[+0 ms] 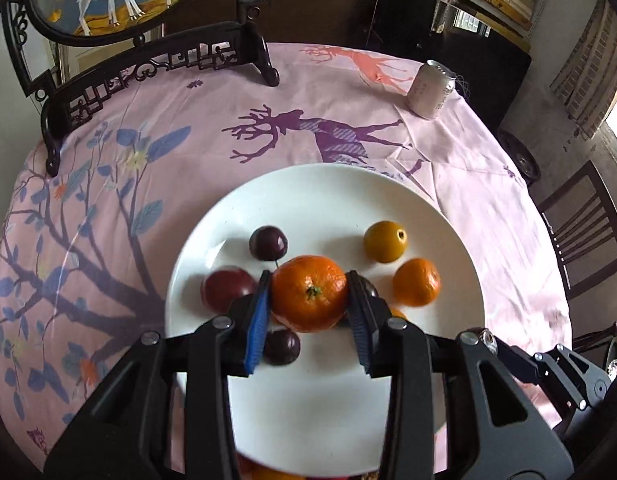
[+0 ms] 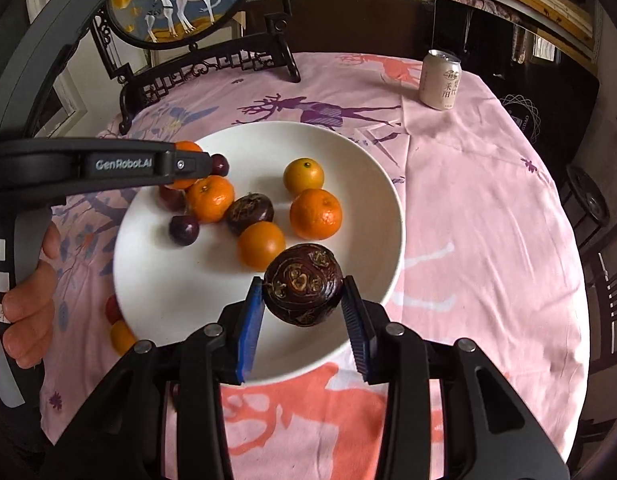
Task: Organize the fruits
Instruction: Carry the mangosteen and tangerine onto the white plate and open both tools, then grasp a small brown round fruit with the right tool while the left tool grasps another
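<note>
Left wrist view: left gripper (image 1: 308,294) is clamped on a mandarin (image 1: 309,293) above the white plate (image 1: 308,400); dark plums (image 1: 268,243) sit on the plate beside it. Right wrist view alone shows the right gripper (image 2: 303,286) grasping a dark passion fruit (image 2: 303,284) over the plate's near rim, plus a second passion fruit (image 2: 250,209) mid-plate and a hand (image 2: 30,312) left of the plate.

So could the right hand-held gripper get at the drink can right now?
Probably not yet: the right hand-held gripper is shut on a dark fruit, though nothing stands between it and the can.
</note>
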